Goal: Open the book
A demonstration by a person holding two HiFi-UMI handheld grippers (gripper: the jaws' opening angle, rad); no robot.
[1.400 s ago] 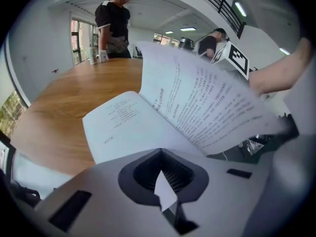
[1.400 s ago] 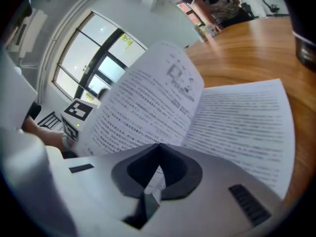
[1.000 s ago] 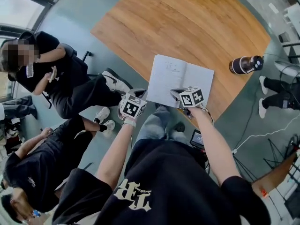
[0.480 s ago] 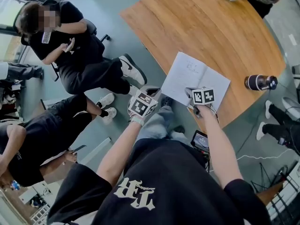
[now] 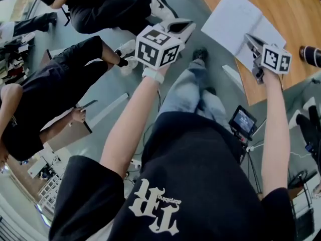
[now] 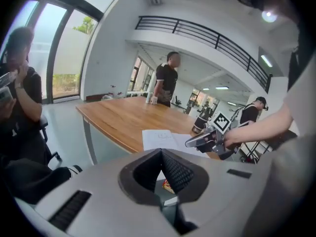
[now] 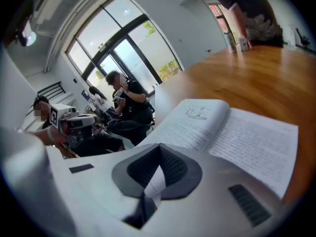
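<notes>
On the wooden worktop [image 5: 288,9] at the far right, the book [image 5: 233,19] lay open by the edge, the right tongs [image 5: 250,38] closed and empty at its near page, the left tongs [image 5: 188,25] likewise closed, off to the left above the floor.

Wooden table [image 6: 118,117] on grey-green floor [image 5: 113,87]; white wall [image 6: 116,48], tall daylight windows [image 7: 123,53], black-railed balcony [image 6: 197,31] overhead.

Large white letters, perhaps "TR", on black shirt [image 5: 200,174]; book [image 7: 232,132] print illegible.
</notes>
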